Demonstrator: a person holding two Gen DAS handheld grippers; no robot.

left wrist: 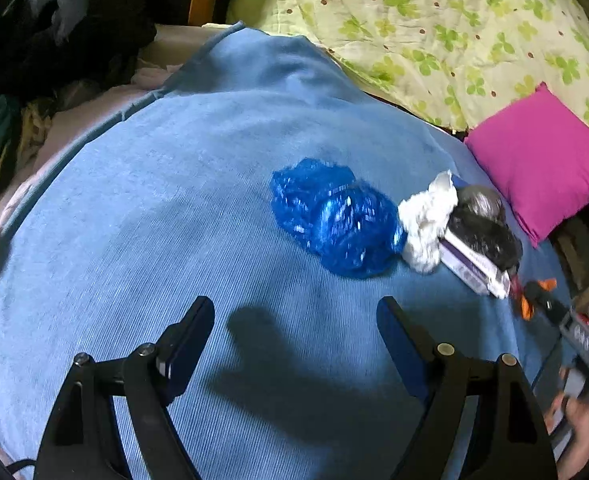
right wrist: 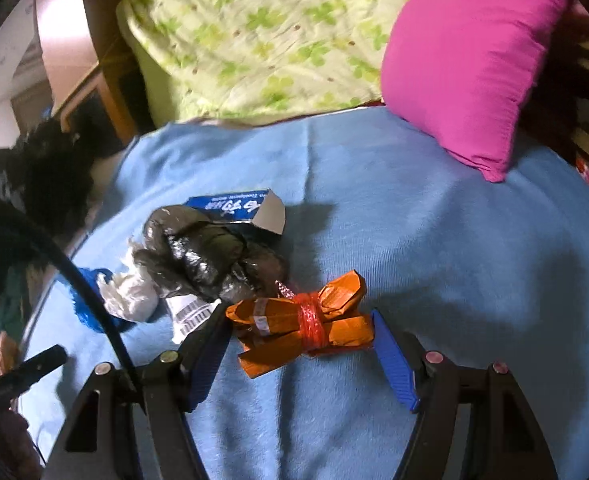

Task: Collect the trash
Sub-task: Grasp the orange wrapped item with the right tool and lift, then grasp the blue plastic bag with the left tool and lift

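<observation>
- Right tongs are hovering low over the blue blanket, spread wide, bracketing the orange wrapper bundle without gripping it.
- Left tongs are hanging released above the blanket, short of the blue plastic bag.
- Beyond, a black bag is lying on the cartons.

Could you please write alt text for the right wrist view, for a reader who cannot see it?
The right gripper, its fingers open, brackets an orange wrapper bundle lying on a blue blanket. Just behind lie a crumpled black bag, white tissue, a barcoded box and a blue carton, with a pink pillow beyond.
</observation>
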